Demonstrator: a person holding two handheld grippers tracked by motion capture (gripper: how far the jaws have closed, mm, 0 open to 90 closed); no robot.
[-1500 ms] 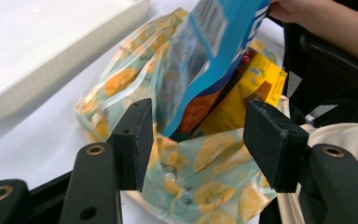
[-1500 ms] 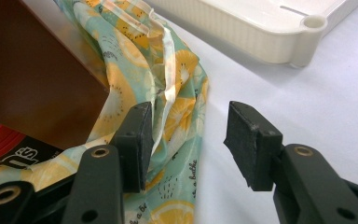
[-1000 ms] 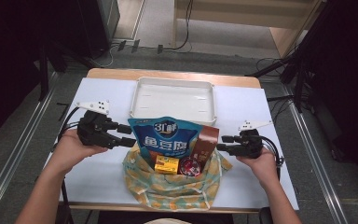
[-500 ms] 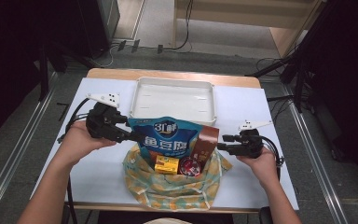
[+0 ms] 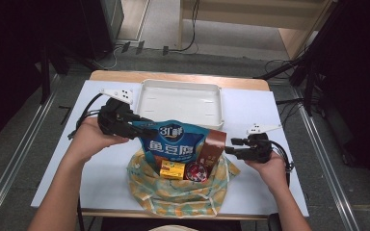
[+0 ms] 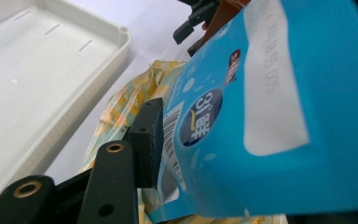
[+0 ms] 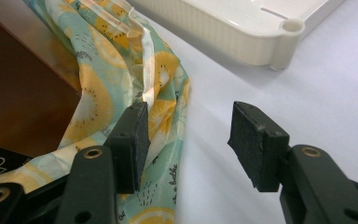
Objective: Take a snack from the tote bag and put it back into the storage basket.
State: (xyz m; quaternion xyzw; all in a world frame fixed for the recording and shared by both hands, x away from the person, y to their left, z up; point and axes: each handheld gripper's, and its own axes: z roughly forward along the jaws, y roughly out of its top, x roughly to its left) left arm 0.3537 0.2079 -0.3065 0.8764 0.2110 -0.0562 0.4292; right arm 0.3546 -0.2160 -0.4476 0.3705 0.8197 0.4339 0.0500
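High view: white table [image 5: 106,168] carries a cream rectangular plastic tray [image 5: 181,103] at the far side, still bare, and near it a yellow-and-teal fruit-print cloth bag [image 5: 183,192] holding a blue foil snack pouch [image 5: 172,142], a brown packet [image 5: 213,148], a small yellow box [image 5: 172,169] and a round red-lidded tin [image 5: 196,171]. Left gripper [image 5: 142,129] has just been closing on the blue pouch's left edge, one pad [image 6: 151,140] against it, though a firm clamp cannot be confirmed; right gripper [image 5: 232,150] stands released, jaws apart beside the bag's right rim, touching nothing. Judged barely begun: nothing unloaded yet, all four items still to move.
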